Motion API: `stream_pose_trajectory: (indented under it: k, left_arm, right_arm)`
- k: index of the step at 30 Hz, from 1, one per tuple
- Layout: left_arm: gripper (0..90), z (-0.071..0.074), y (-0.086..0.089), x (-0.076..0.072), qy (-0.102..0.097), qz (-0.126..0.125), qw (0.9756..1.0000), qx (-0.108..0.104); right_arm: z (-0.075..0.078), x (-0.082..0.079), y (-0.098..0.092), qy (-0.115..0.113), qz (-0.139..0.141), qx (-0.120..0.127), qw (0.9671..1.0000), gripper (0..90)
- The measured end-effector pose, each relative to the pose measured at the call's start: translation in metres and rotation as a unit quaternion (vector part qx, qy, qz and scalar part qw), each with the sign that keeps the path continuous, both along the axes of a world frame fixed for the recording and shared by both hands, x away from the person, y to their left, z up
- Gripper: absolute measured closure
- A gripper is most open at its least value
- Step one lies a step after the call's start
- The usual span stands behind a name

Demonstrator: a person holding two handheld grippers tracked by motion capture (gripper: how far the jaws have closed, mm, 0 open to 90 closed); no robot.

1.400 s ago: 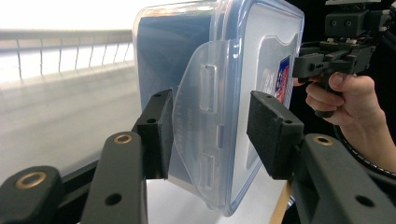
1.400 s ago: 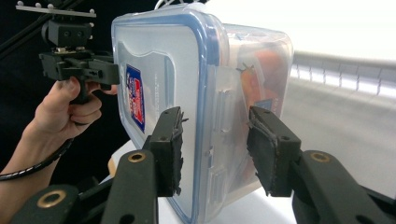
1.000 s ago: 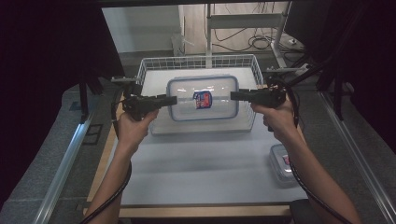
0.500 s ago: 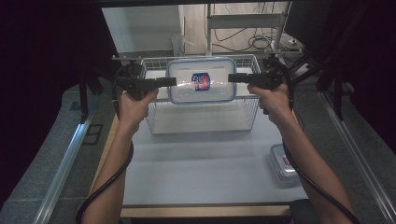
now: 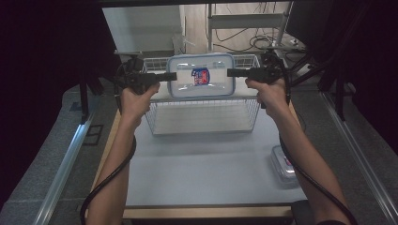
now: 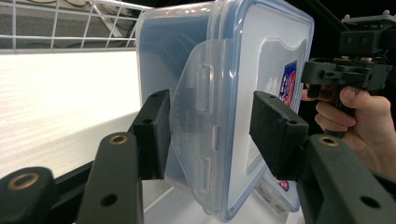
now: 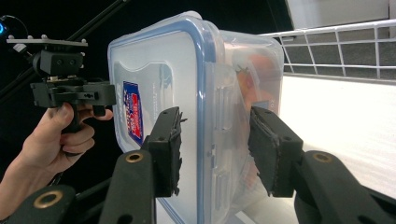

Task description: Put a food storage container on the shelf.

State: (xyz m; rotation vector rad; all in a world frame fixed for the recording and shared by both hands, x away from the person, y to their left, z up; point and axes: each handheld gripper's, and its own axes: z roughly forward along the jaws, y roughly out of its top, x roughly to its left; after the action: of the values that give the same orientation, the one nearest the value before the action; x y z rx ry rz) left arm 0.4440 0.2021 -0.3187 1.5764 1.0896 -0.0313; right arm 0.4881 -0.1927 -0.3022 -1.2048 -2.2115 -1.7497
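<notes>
A clear plastic container (image 5: pixel 201 75) with a blue-rimmed lid and a red and blue label hangs in the air above a white wire basket (image 5: pixel 202 118). My left gripper (image 5: pixel 172 76) is shut on its left end and my right gripper (image 5: pixel 231 72) on its right end. In the left gripper view the pads (image 6: pixel 158 135) clamp the container (image 6: pixel 233 84) across its side latch, with the left gripper (image 6: pixel 210 135) straddling lid and body. In the right gripper view the right gripper (image 7: pixel 215 149) grips the container (image 7: pixel 159 88) the same way. Something orange shows inside it.
The basket stands at the far middle of the grey table (image 5: pixel 202 173). A smaller lidded container (image 5: pixel 284 164) sits at the table's right edge. Dark frames and cables stand at both sides and behind.
Both hands have carried the container away from me and slightly up, from the basket's near side to above its far part. The grip on both ends is unchanged.
</notes>
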Motion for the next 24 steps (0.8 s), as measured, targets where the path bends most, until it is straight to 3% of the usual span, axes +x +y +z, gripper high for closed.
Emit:
stream_pose_trajectory:
  k: [7,12,18,24]
  left_arm:
    - [48.5,0.001,-0.004,0.003,-0.004,0.014,0.9999,0.006]
    - [47.9,0.001,-0.006,0.006,-0.003,0.020,0.9997,0.010]
    - [47.7,0.000,-0.005,0.009,-0.001,0.027,0.9996,0.000]
    - [47.2,-0.001,-0.005,0.009,-0.004,0.030,0.9995,0.004]
  right_arm:
    - [-0.002,0.005,0.000,-0.001,-0.010,0.006,0.9999,53.7]
    - [0.000,0.009,0.005,-0.005,-0.028,-0.009,0.9996,51.4]
    - [-0.002,0.012,0.006,0.000,-0.034,0.002,0.9994,51.2]
    - [-0.002,0.015,0.006,0.001,-0.035,0.005,0.9994,50.7]
